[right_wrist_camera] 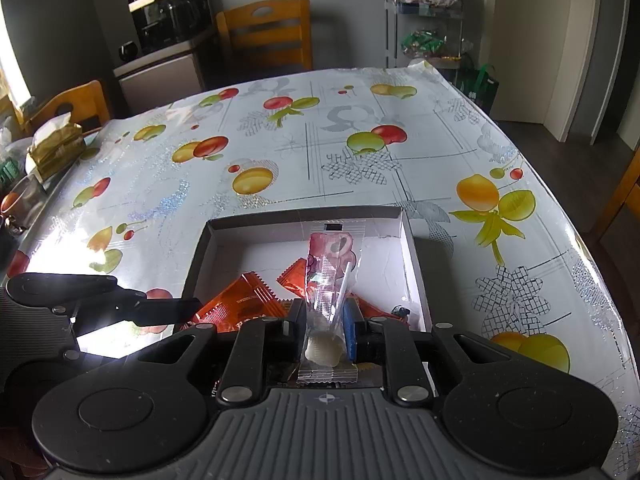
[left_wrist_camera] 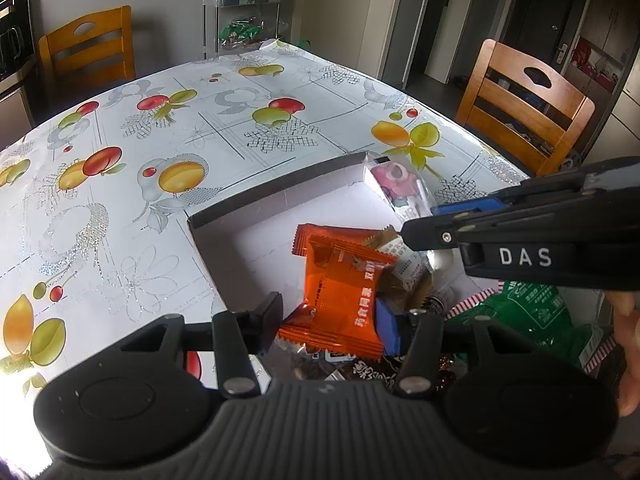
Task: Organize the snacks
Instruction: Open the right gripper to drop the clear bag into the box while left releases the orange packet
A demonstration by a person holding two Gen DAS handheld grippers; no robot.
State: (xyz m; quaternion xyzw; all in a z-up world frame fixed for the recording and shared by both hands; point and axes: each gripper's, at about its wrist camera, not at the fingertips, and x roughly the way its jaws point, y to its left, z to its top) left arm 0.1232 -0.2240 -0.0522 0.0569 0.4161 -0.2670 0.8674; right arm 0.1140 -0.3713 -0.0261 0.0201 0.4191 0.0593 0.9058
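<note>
A shallow box (left_wrist_camera: 280, 184) with a white inside sits on the fruit-print tablecloth, and several snack packets lie in its near half. My left gripper (left_wrist_camera: 328, 320) is shut on an orange packet (left_wrist_camera: 340, 292), which it holds tilted over the box. A second orange packet (left_wrist_camera: 320, 236) and a beige packet (left_wrist_camera: 404, 264) lie behind it. My right gripper (right_wrist_camera: 324, 328) is shut on a clear lollipop packet (right_wrist_camera: 328, 276) with a pink print, standing upright over the box (right_wrist_camera: 304, 214). In the left wrist view the right gripper (left_wrist_camera: 432, 220) reaches in from the right with the lollipop packet (left_wrist_camera: 400, 184).
A green packet (left_wrist_camera: 532, 312) lies near the right gripper and a hand (left_wrist_camera: 624, 360). Wooden chairs (left_wrist_camera: 528, 108) (right_wrist_camera: 268, 32) stand around the table. A metal cart (right_wrist_camera: 428, 28) with bags stands behind it. A tissue pack (right_wrist_camera: 56, 144) sits at the left table edge.
</note>
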